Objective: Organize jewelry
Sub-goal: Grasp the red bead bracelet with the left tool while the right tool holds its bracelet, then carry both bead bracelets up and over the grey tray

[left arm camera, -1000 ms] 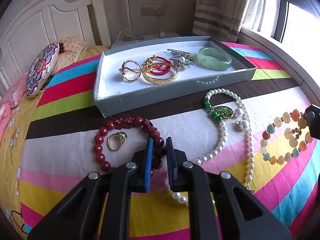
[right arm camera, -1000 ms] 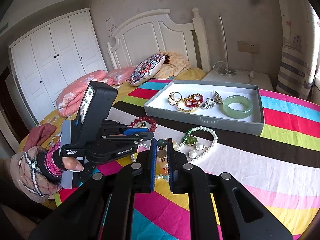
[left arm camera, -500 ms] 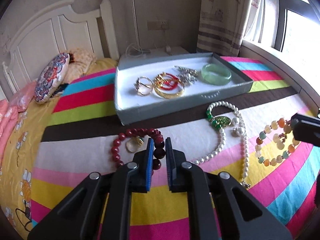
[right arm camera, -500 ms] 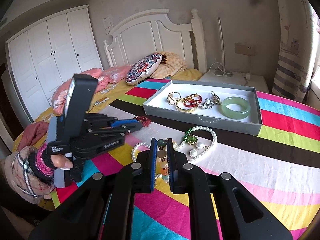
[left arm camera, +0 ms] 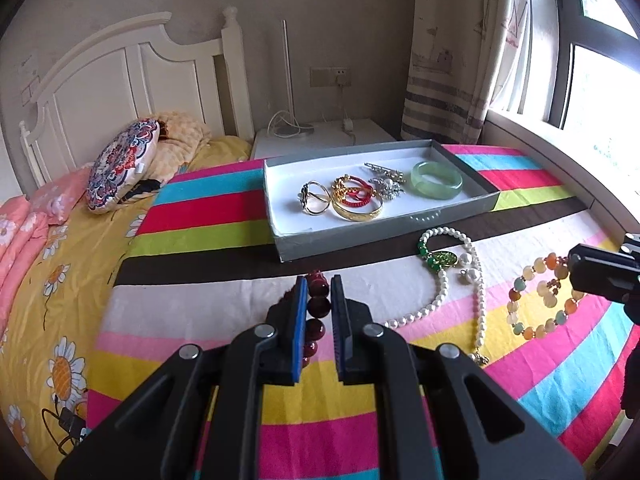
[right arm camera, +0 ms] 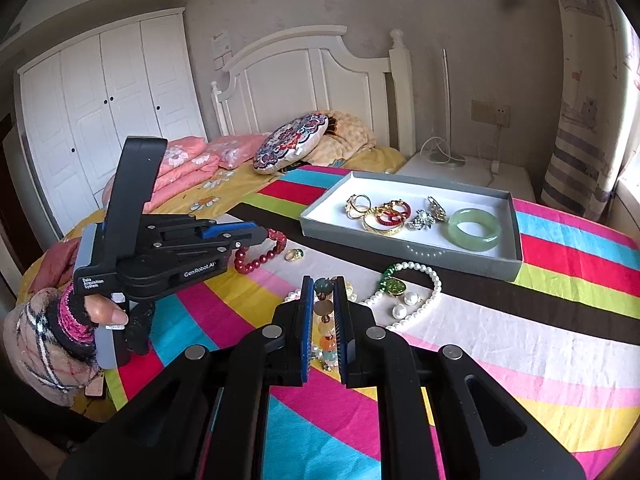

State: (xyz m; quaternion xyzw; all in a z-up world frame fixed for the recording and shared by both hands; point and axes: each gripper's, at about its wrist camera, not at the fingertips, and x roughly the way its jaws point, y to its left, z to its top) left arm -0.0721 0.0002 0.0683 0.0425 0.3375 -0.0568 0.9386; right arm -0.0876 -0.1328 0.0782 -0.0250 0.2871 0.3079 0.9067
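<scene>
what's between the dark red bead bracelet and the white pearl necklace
A small gold ring with a green stone lies on the striped bedspread between the dark red bead bracelet and the white pearl necklace, visible in the right wrist view.

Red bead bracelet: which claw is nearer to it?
Left. The left claw is right at the red bead bracelet, with beads showing between its fingers. The right claw is over the multicolored bead bracelet, off to the side.
</scene>
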